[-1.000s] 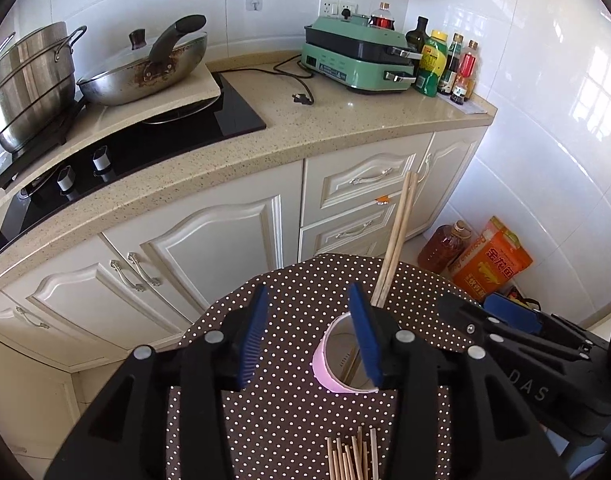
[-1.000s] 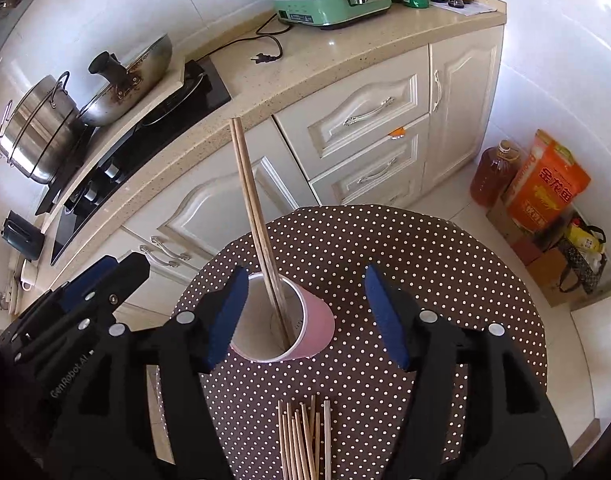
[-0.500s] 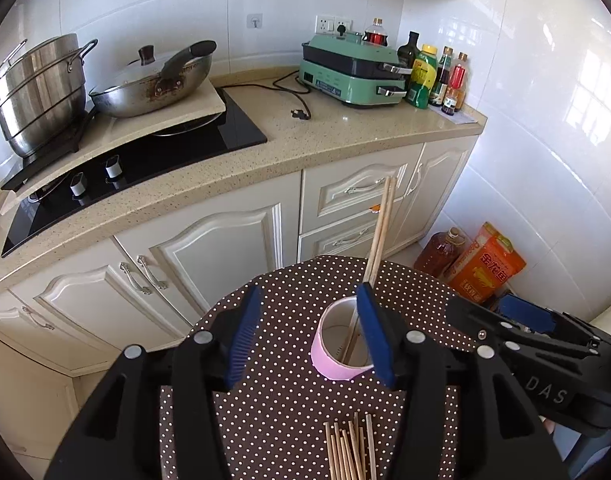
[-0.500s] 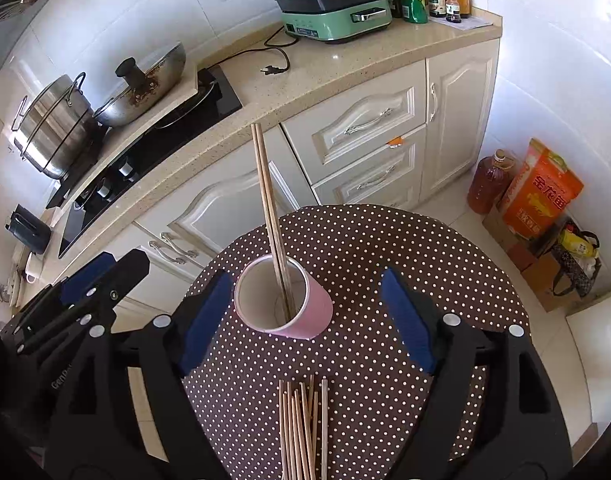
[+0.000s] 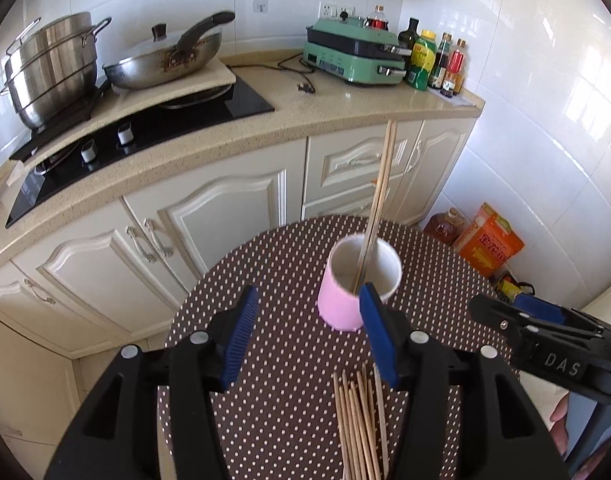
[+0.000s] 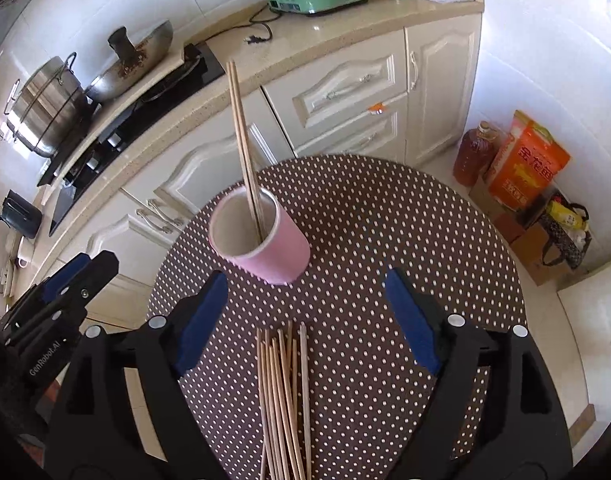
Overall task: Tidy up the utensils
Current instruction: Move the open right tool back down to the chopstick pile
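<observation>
Both sets of jaws are held wide apart and nothing is gripped by either. On the left gripper the blue pads are spread, with bare polka-dot cloth seen between them; on the right gripper the gap is wider and frames the near ends of the loose sticks. The left gripper is also seen at the lower left of the right wrist view, the right gripper at the right edge of the left wrist view.

A pink cup stands upright on the round table, a little beyond both sets of fingertips. Two chopsticks are already lodged in the cup and lean against its rim. A bundle of loose chopsticks lies flat on the cloth, nearer the cameras than the cup and apart from it; the sticks lie roughly parallel, though their far ends are hidden below the frame edge and an exact count cannot be given.

The task is judged to be at an early stage: one pair has been stored, and the larger share is left on the table. A further pick from the bundle is judged to be the step in hand, and thin sticks lying flat and close together may be hard to separate.
</observation>
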A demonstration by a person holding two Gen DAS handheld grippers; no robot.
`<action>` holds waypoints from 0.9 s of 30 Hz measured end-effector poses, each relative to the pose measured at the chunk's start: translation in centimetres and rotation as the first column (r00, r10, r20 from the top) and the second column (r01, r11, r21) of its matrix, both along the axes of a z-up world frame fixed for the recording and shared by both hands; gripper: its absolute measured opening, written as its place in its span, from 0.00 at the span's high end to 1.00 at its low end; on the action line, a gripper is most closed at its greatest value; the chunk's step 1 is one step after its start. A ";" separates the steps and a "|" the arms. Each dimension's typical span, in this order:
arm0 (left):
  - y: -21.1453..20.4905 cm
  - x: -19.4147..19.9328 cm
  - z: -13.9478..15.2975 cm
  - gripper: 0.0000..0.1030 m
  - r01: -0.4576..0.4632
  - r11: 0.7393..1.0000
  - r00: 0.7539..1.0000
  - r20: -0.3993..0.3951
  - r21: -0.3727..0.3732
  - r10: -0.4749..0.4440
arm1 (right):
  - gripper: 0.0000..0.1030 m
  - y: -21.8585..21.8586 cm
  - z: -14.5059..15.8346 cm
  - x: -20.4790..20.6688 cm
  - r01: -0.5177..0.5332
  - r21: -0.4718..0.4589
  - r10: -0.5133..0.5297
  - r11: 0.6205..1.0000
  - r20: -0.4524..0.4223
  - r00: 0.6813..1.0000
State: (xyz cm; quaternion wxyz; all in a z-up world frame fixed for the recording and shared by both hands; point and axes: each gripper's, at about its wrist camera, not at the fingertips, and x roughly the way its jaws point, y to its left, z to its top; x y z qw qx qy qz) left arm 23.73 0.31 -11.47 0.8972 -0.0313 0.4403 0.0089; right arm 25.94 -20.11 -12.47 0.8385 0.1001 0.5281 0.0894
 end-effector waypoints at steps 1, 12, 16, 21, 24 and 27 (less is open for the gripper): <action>0.2 -0.5 -0.6 0.49 -0.002 1.000 1.000 -0.013 0.000 0.002 | 0.22 -0.1 -0.5 -0.4 0.001 -0.007 -0.001 1.000 -0.012 1.000; 2.1 -4.0 -6.8 0.49 -0.027 1.000 0.990 -0.140 0.012 0.029 | 0.22 -1.5 -7.2 -4.0 0.030 -0.071 -0.041 0.997 -0.168 0.985; 2.6 -5.2 -8.7 0.49 -0.033 0.999 0.984 -0.177 0.019 0.036 | 0.22 -1.6 -9.4 -5.0 0.029 -0.087 -0.047 0.996 -0.213 0.976; 3.4 -6.2 -10.8 0.49 -0.036 0.999 0.974 -0.226 0.003 0.035 | 0.22 -1.2 -11.7 -6.1 0.017 -0.110 -0.046 0.994 -0.261 0.964; 3.7 -6.6 -11.9 0.49 -0.035 0.999 0.968 -0.248 -0.005 0.033 | 0.22 -0.9 -12.6 -6.7 0.004 -0.115 -0.035 0.993 -0.275 0.961; 3.9 -6.7 -12.9 0.49 -0.040 0.999 0.962 -0.272 -0.023 0.032 | 0.22 -0.3 -13.3 -7.2 -0.012 -0.126 -0.024 0.992 -0.280 0.960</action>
